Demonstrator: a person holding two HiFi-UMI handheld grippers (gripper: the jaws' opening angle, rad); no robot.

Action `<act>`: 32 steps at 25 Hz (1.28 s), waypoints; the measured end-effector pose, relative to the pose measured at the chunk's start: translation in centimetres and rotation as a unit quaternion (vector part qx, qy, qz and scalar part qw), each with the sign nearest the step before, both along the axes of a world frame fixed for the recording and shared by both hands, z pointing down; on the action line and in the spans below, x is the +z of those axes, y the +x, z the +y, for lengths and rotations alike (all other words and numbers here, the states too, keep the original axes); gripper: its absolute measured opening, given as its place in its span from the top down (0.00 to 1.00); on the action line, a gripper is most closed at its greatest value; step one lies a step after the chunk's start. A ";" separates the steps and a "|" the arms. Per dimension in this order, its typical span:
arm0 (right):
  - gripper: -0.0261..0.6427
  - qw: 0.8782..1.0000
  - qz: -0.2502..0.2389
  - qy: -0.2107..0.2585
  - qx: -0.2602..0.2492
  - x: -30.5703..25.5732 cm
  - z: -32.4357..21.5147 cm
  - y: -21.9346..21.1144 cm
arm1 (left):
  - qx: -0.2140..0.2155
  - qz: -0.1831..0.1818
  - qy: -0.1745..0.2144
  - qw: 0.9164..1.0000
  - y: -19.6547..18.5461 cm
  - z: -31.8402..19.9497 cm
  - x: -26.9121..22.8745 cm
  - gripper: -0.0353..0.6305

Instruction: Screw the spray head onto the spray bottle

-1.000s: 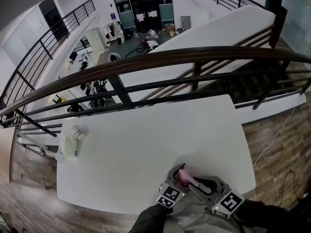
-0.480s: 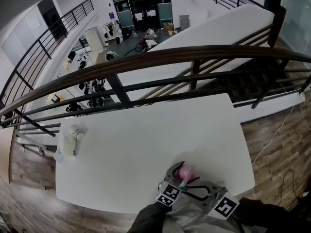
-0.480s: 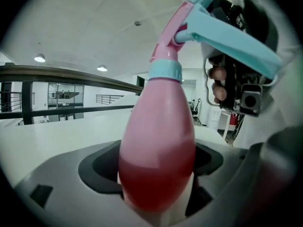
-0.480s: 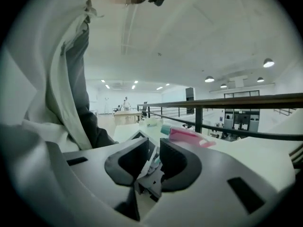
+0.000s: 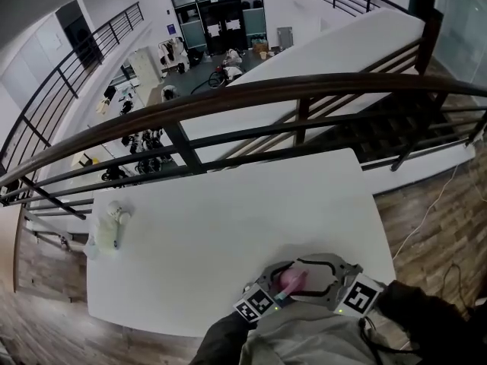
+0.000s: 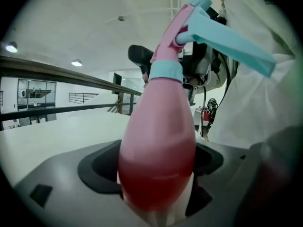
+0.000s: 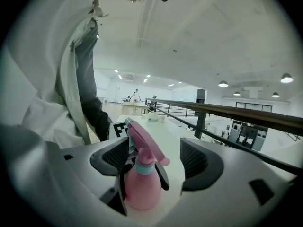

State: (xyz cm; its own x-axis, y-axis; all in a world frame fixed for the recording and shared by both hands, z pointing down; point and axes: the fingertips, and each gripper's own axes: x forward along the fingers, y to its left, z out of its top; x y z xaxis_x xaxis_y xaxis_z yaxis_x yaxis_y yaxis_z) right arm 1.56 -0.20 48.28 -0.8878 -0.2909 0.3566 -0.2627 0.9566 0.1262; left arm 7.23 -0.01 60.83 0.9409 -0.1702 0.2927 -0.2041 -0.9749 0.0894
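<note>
A pink spray bottle point(image 6: 157, 150) fills the left gripper view, and my left gripper point(image 6: 156, 188) is shut on its body. Its pink spray head point(image 6: 177, 30), with a light blue collar and trigger, sits on the neck. In the right gripper view the bottle point(image 7: 141, 188) stands upright and the spray head point(image 7: 144, 143) lies between the jaws of my right gripper point(image 7: 156, 157). Those jaws are opening and their pads point(image 7: 201, 159) stand apart from the head. The head view shows both grippers, left point(image 5: 280, 284) and right point(image 5: 308, 272), at the table's near edge around the bottle point(image 5: 291, 280).
A white table point(image 5: 228, 219) carries a white bundle point(image 5: 106, 230) at its far left. A dark railing point(image 5: 243, 97) runs behind the table, with a drop to a lower floor beyond. The person's white sleeve point(image 6: 255, 103) is close behind the bottle.
My right gripper, shut on the spray head in the earlier frames, now has its jaws spread apart. Both grippers and the bottle have shifted slightly at the near table edge.
</note>
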 end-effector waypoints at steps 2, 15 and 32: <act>0.57 1.000 0.006 0.014 -0.002 0.2 0.4 -0.9 | -0.007 0.002 0.001 1.000 0.1 -0.1 0.0 0.30; 0.82 0.958 -0.018 -0.039 0.283 0.6 -2.4 -0.1 | -0.160 -0.009 0.005 0.987 -0.3 -2.9 0.0 0.30; 0.81 0.960 -0.076 -0.139 0.231 0.9 0.4 1.0 | -0.208 -0.012 -0.005 0.978 -1.4 -4.0 -0.1 0.30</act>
State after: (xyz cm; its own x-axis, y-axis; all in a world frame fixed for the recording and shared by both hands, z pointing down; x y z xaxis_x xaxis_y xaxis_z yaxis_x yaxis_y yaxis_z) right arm 2.51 0.24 49.17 -0.7351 -0.5775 0.3550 -0.6618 0.7250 -0.1908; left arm 5.80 -4.03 60.76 0.7836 -0.5339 0.3178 -0.5850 -0.8063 0.0879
